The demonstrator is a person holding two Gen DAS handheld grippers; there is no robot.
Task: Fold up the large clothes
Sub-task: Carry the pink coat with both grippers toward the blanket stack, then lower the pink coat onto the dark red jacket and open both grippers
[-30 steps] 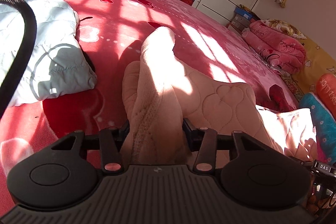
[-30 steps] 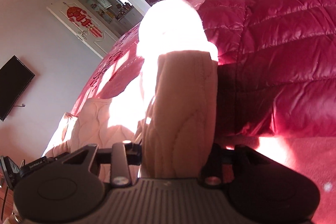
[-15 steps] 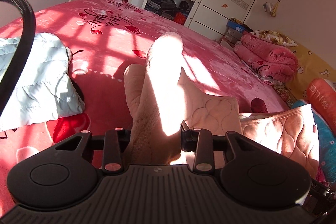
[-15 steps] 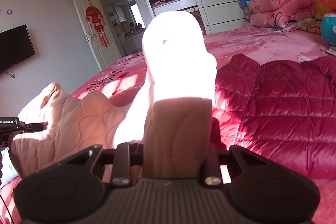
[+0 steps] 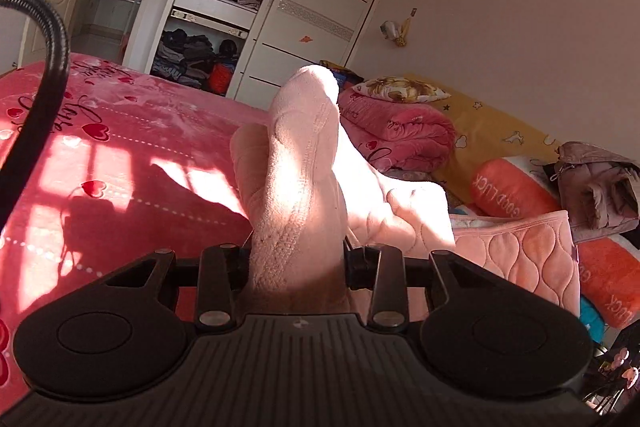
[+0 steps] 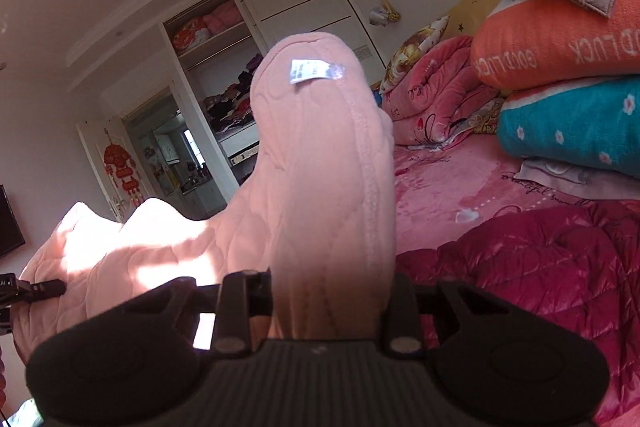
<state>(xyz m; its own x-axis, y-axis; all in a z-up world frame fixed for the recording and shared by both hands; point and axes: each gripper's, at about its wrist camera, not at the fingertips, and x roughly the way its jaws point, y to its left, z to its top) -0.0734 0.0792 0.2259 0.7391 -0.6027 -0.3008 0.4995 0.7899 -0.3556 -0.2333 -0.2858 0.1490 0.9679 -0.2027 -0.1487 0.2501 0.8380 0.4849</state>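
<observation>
Red bedding with little hearts is filling the left side of the left wrist view, and sun is lying on it in bright patches. An open wardrobe full of clothes is standing at the upper middle. At the bottom middle, the left gripper is pinching a thick bunch of the pink quilted garment. Its fingers are sitting narrow and pressing on the cloth from both sides. The rest of the garment is hanging off to the lower right, with nothing folded in it yet.

Bedding is showing in the right wrist view too, pink at the middle right, with a dark red puffy jacket lying on it at the lower right. Stacked blankets are piling up at the upper right. The right gripper at the bottom middle is squeezing another bunch of the pink garment, and its fingers are also narrow and tight on the cloth. A small white label is showing near the top of that bunch. The garment is stretching down to the lower left, where the tip of the other gripper is holding it.

It looks like the fold is only starting. Both ends are being held in the air, and the laying down, folding over and smoothing are still waiting to be done.
</observation>
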